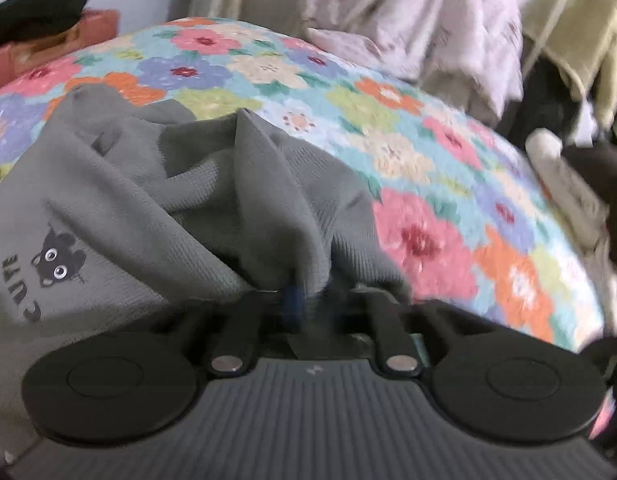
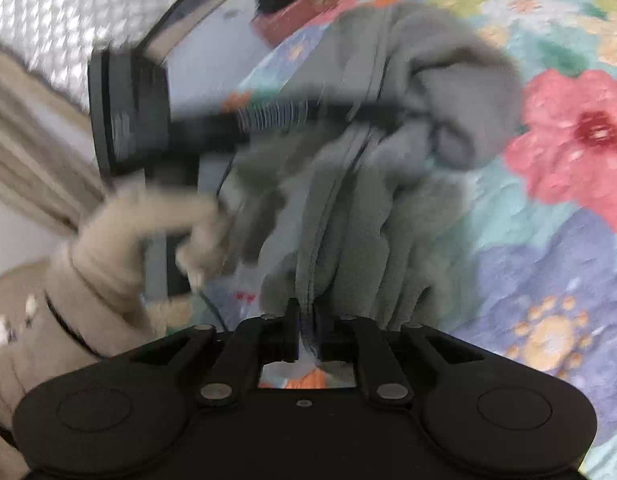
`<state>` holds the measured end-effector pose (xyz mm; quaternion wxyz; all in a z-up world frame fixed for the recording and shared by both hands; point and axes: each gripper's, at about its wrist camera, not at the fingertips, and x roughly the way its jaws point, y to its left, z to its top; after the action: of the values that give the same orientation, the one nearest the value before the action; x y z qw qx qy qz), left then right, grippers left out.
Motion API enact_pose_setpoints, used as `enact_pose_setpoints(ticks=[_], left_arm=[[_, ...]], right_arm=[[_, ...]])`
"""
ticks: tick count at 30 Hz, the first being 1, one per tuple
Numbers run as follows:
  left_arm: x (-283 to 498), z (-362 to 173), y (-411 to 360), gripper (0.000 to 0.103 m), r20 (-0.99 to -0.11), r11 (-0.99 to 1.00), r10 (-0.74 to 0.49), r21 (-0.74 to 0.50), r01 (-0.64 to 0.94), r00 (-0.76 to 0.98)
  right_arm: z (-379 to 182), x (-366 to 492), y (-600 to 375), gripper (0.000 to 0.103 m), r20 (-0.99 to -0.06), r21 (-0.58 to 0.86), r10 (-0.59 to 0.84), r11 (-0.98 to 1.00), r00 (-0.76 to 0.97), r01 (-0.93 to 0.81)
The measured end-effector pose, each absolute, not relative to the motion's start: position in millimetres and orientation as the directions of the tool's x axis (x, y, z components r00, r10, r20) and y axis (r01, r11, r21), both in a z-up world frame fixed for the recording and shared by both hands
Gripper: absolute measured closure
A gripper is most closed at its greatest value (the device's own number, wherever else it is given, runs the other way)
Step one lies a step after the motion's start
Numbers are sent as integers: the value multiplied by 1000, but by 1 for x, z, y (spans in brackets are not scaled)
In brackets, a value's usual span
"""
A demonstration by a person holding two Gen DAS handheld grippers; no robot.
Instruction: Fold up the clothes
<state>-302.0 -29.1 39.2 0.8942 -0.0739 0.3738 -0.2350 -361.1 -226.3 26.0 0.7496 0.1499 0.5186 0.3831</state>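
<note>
A grey knit garment with a black cat print and the word CUTE lies bunched on a flowered bedspread. My left gripper is shut on a gathered fold of it, and the cloth rises in ridges ahead of the jaws. My right gripper is shut on a hemmed edge of the same grey garment, which hangs in folds above the bedspread. In the right wrist view the left gripper also shows, blurred, reaching in from the left and clamped on the cloth, held by a gloved hand.
A pile of pale pink and white cloth lies at the far side of the bed. Beige fabric on a rack and dark items stand at the right. A pink box with a black cloth sits at the far left.
</note>
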Motion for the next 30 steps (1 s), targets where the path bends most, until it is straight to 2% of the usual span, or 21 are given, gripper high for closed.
enact_pose_setpoints(ticks=[1,4,5,9,13,16,22,23,24,25,26,30], left_arm=[[-306,41,-28,95,-622,874,-484,-311,374,615],[-317,47,-18,95,-563,827,-562,-389,406,606],[-320,49,-18,95,-550,816,-578,-397,420,603],[-333,55,-35,95,-510,760,-650,-414,502,563],[-347,55,-63,95,-497,703,-707,-413,579,503],[-353,53,-72,95,-498,690,-717,-409,597,488],[-354,57,-70,95,-466,657,-749,-438,613,470],[-354,56,-70,95,-467,652,-754,-450,610,462],[-354,55,-71,95,-465,645,-761,-462,609,453],[-354,54,-70,95,-460,637,-768,-474,608,446],[-355,55,-71,95,-448,624,-779,-488,610,439],[-358,61,-78,95,-435,605,-794,-493,626,425]], right_arm=[[31,-355,-234,85,-658,621,728,669,191,-409],[52,-332,-262,64,-641,604,701,712,312,-360],[57,-322,-269,62,-633,603,691,723,348,-338],[76,-283,-275,59,-625,580,660,750,417,-317],[89,-249,-254,49,-634,534,652,758,416,-374],[81,-233,-230,45,-674,489,636,766,376,-419],[57,-215,-198,45,-803,296,491,821,339,-488],[53,-215,-197,48,-813,260,468,824,346,-504],[53,-218,-201,57,-800,231,461,827,384,-512],[53,-222,-205,92,-784,201,454,831,423,-519],[56,-228,-214,98,-760,220,473,833,445,-508],[71,-259,-256,98,-699,155,431,871,571,-467]])
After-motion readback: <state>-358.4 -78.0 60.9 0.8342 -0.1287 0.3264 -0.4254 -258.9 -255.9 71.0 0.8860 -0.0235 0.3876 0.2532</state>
